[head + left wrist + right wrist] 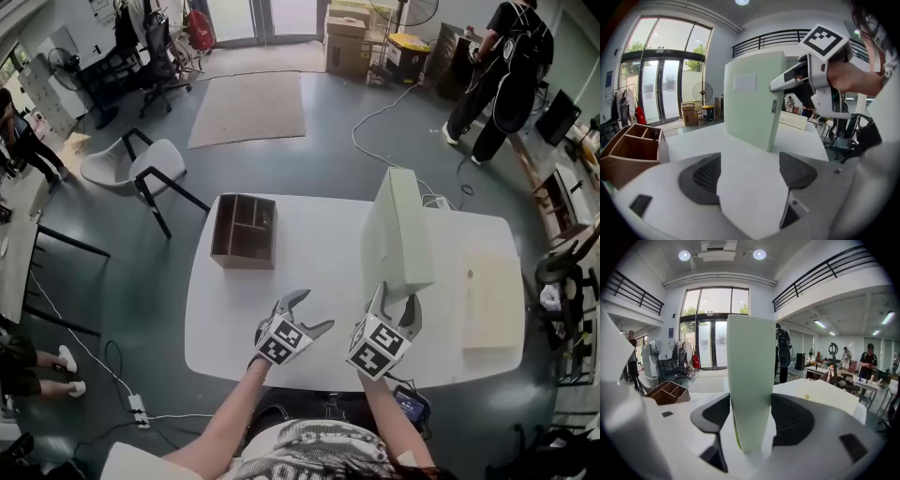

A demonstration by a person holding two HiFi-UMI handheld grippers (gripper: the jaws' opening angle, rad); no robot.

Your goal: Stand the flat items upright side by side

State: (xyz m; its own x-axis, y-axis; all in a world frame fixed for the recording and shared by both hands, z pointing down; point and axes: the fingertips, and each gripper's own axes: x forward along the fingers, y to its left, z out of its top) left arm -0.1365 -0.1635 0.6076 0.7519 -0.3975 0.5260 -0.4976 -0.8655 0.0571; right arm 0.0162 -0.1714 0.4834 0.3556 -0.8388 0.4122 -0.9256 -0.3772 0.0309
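Head view: a white desk (309, 281) carried three things. A wooden organizer (245, 231) with open compartments sat near the far left corner. A beige box (491, 291) lay flat along the right edge. Between them, toward the right of the middle, a pale green box (398, 234) stood upright on one narrow edge, its broad faces turned left and right. The right gripper (397, 302) pinched the near lower end of that box, close to the front edge of the desk. The left gripper (314, 311) hovered just beside it on the left, above the front edge, jaws spread and holding nothing.

Left gripper view: its two dark pads (701, 178) stood wide apart with only bare desk between them. Ahead, the pale green box rose upright from the desk, a white label on its broad face. The right gripper clasped its near vertical edge. The wooden organizer sat at the left, and the beige box lay flat behind the green one.

Right gripper view: the pale green box filled the gap edge-on, with both pads pressed against its faces and its bottom edge resting on the desk. The wooden organizer showed far to the left.
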